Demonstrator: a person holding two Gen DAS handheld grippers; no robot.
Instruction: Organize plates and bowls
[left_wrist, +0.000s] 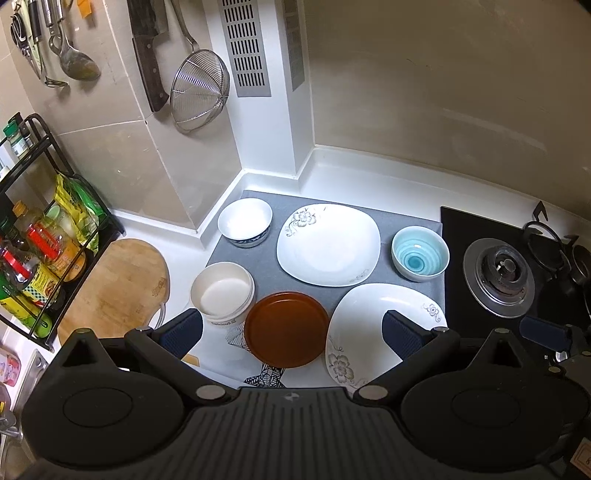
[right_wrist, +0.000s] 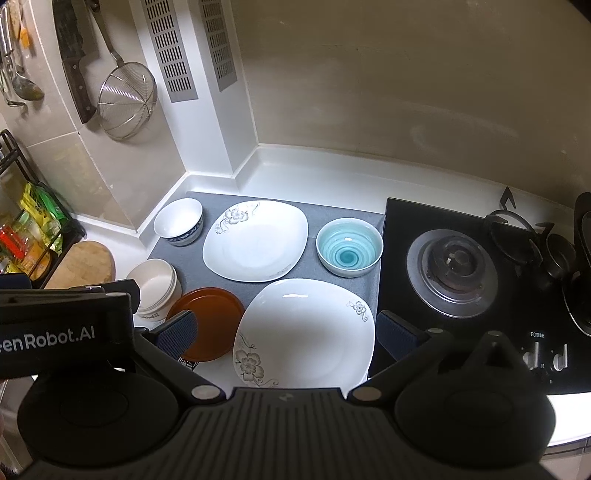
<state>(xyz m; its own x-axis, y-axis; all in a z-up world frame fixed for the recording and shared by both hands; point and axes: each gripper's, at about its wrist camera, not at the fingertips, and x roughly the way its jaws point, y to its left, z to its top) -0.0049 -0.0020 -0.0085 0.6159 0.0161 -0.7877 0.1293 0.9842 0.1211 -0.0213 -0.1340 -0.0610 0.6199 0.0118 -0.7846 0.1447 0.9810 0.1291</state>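
Two white square plates with flower prints lie on a grey mat (left_wrist: 266, 273): the far plate (left_wrist: 328, 243) (right_wrist: 255, 240) and the near plate (left_wrist: 376, 325) (right_wrist: 306, 332). A brown round plate (left_wrist: 286, 328) (right_wrist: 207, 321) sits left of the near plate. A cream bowl (left_wrist: 221, 291) (right_wrist: 155, 288), a white bowl with a blue pattern (left_wrist: 243, 221) (right_wrist: 179, 221) and a light blue bowl (left_wrist: 420, 258) (right_wrist: 349, 251) stand around them. My left gripper (left_wrist: 291, 330) hovers open above the brown plate. My right gripper (right_wrist: 287, 334) hovers open above the near plate. Both are empty.
A gas stove (left_wrist: 498, 277) (right_wrist: 454, 273) borders the mat on the right. A wooden cutting board (left_wrist: 114, 291) and a black rack of bottles (left_wrist: 37, 258) stand at the left. A strainer (left_wrist: 199, 92) and a cleaver (left_wrist: 147, 55) hang on the wall.
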